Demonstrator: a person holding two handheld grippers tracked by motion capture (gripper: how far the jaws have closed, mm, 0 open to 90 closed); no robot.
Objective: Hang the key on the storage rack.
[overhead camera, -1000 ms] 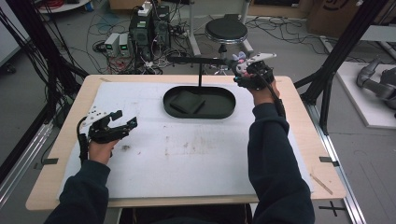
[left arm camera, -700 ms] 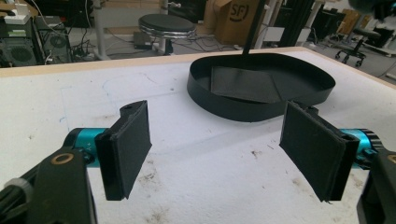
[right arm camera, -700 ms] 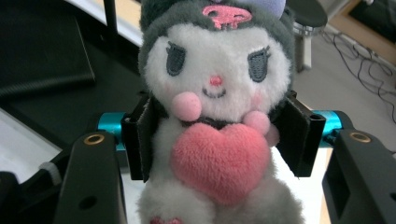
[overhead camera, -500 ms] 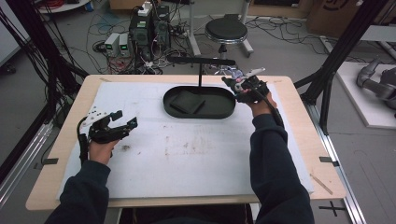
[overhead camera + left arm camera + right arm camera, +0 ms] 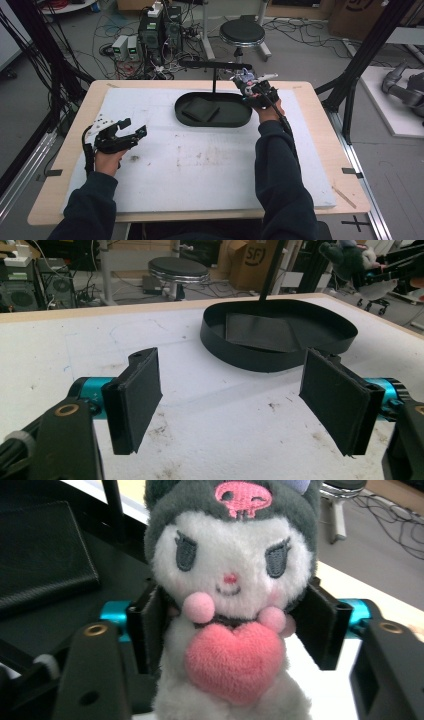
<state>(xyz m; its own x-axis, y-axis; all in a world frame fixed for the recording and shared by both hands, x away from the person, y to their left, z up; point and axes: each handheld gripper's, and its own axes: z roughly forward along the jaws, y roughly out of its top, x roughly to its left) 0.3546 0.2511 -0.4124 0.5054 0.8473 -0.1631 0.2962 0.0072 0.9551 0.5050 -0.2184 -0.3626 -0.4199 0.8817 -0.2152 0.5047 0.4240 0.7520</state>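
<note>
Two grippers work over a white mat (image 5: 210, 170) on the wooden table (image 5: 320, 100). At about nine o'clock the left gripper (image 5: 131, 132) hovers with its jaws spread wide, nothing between them. Toward one o'clock the right gripper (image 5: 248, 84) is clamped on a plush toy (image 5: 230, 595), white-faced under a grey hood and hugging a pink heart, held just above the right end of the black oval tray (image 5: 240, 120). At twelve o'clock, that tray holds a flat dark pad (image 5: 199, 107) beside a thin black post (image 5: 215, 80).
</note>
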